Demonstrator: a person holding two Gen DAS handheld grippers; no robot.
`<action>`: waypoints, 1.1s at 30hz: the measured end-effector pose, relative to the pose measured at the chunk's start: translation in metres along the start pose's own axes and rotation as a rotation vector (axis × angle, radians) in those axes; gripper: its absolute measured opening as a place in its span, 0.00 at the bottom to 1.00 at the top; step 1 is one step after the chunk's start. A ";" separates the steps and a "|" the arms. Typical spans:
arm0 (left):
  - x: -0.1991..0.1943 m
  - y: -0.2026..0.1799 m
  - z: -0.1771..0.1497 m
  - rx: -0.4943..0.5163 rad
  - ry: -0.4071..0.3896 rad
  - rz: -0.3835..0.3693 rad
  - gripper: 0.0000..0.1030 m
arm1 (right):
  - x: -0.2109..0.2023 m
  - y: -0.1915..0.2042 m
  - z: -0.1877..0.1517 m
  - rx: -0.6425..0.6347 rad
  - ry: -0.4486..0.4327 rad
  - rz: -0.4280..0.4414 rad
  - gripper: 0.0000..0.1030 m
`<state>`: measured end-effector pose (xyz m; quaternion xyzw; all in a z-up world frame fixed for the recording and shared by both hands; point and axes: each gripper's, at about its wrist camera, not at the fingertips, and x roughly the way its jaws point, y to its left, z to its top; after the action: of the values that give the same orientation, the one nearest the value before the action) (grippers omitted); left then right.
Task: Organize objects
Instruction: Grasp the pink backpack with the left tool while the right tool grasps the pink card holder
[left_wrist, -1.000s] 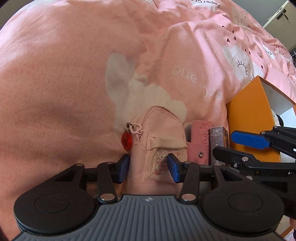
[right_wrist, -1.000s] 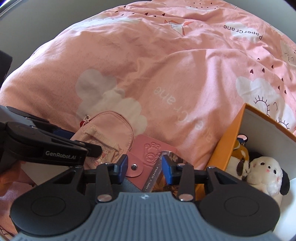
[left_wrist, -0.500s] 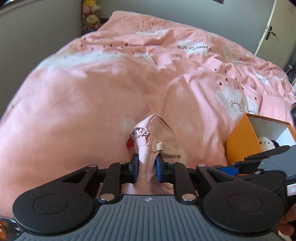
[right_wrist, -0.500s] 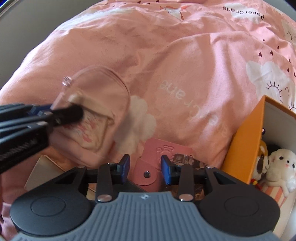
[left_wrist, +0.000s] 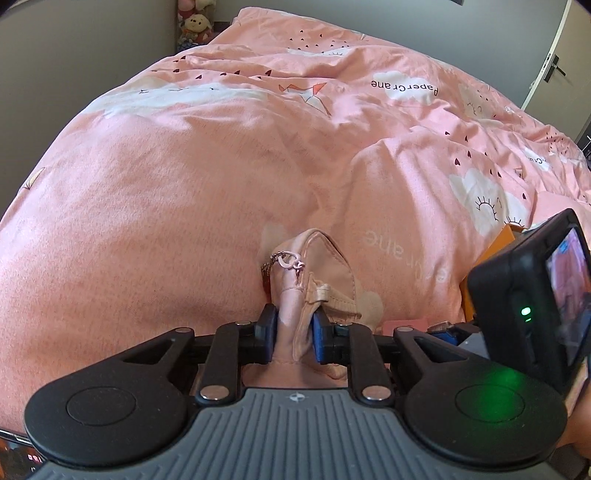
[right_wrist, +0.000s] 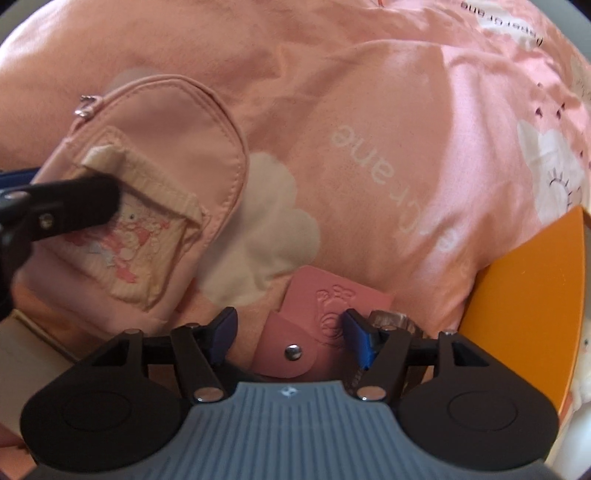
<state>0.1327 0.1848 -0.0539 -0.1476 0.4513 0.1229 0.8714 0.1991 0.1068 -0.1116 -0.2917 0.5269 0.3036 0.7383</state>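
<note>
Fabric fills the left wrist view: the left gripper (left_wrist: 294, 336) is clamped on the small pink backpack (left_wrist: 314, 280), its blue pads (left_wrist: 319, 334) pinching the cloth into a narrow fold. A second ago those jaws stood apart on either side of the bag as it lay on the pink duvet (left_wrist: 184, 203); now they have closed and the bag rises straight ahead of the fingers, its zip chain (left_wrist: 282, 258) dangling off the upper left edge. Off to the right of the gripper, the camera body of the other tool (left_wrist: 532, 295) crowds the frame, with a sliver of the orange box (left_wrist: 504, 240) behind it.

In the right wrist view, the right gripper (right_wrist: 290, 334) points steeply down over the pink snap wallet (right_wrist: 325, 328), which lies between the fingers but untouched. The jaws are opening, about half wide, and compared with a second ago the wallet sits much closer under them. A clear-topped item (right_wrist: 391, 319), too hidden to name, lies just beyond the right finger. The backpack hangs up and to the left of this gripper, held by the other tool's dark finger, and the orange box wall stands at the far right.

Judging from this, the backpack is secured and ready to carry towards the box, while the wallet looks to be the next pick.
</note>
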 end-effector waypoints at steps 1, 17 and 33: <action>0.000 0.001 -0.001 -0.003 0.002 -0.004 0.22 | -0.001 -0.001 0.000 -0.002 -0.003 -0.017 0.49; -0.015 -0.010 0.000 0.027 -0.068 0.041 0.21 | -0.071 -0.070 0.015 0.251 -0.198 0.383 0.19; 0.013 -0.005 0.002 -0.007 0.037 0.014 0.37 | -0.052 -0.081 -0.006 0.389 -0.178 0.393 0.38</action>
<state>0.1430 0.1817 -0.0630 -0.1499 0.4681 0.1280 0.8614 0.2429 0.0428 -0.0546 -0.0093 0.5546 0.3585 0.7508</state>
